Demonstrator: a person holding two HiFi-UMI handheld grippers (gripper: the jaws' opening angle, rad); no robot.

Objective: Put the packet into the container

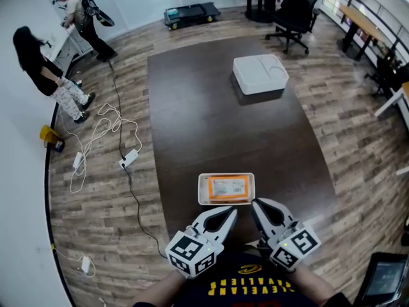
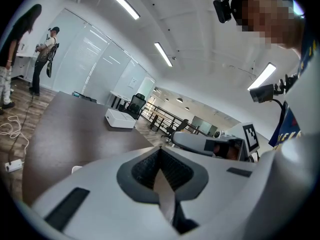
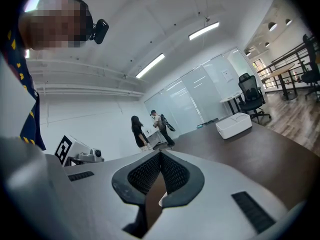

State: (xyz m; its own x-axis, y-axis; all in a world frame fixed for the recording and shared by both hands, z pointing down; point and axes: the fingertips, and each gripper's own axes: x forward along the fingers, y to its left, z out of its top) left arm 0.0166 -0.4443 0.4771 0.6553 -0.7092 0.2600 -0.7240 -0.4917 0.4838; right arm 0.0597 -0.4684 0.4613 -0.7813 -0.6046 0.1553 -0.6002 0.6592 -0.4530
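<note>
An orange packet [image 1: 227, 187] lies flat in a shallow white container [image 1: 202, 190] at the near edge of the dark table [image 1: 211, 120]. Both grippers hover just in front of it, close to the person's body. My left gripper [image 1: 230, 213] is shut with nothing between its jaws, its tip near the container's front left. My right gripper [image 1: 257, 206] is also shut and empty, near the container's front right. In the left gripper view the left gripper [image 2: 161, 151] points up over the table, and in the right gripper view the right gripper [image 3: 160, 156] does the same.
A white lidded box [image 1: 259, 73] stands at the far end of the table, also seen as the white box [image 2: 120, 119] and white box [image 3: 233, 125]. Two people [image 1: 51, 69] stand at the far left by a wall. Cables and a power strip [image 1: 128, 158] lie on the floor. An office chair [image 1: 295, 11] is beyond.
</note>
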